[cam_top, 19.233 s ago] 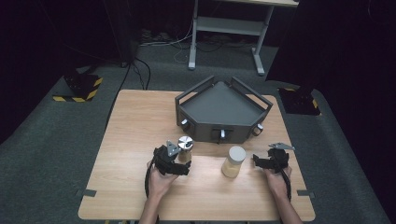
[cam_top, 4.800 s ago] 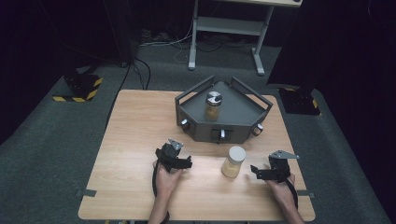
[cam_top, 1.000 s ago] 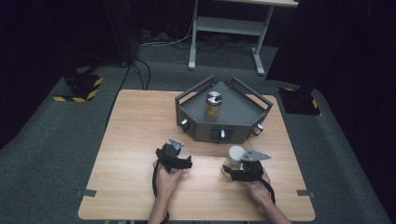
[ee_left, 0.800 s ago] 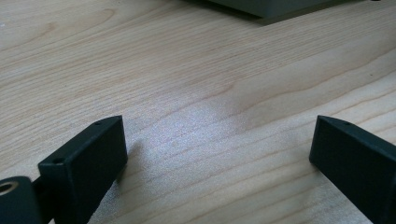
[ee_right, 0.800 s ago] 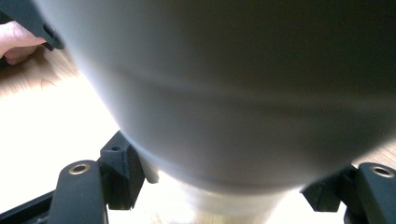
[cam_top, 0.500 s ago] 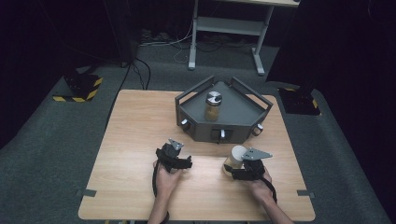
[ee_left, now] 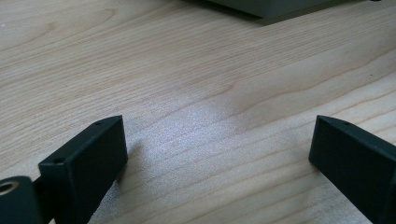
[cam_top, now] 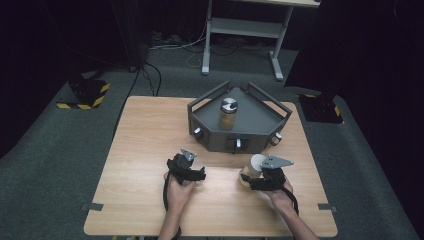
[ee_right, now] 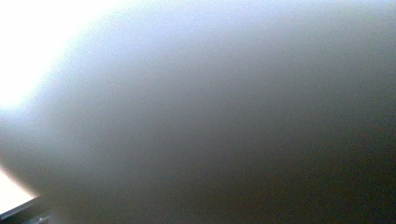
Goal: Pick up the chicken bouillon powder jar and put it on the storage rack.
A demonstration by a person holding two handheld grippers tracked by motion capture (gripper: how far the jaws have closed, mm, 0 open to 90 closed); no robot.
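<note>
You are working in a lab or test room, not a home. Your wooden table [cam_top: 140,150] stands alone on grey carpet [cam_top: 45,165], and the walls around it are dark. Black-and-yellow hazard tape [cam_top: 82,100] marks weights on the floor, cables [cam_top: 165,42] lie loose, and a bare metal stand [cam_top: 245,30] waits behind.

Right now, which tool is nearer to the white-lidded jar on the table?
Right. The right tool is at the white-lidded jar; the left tool rests farther left on bare table.
</note>
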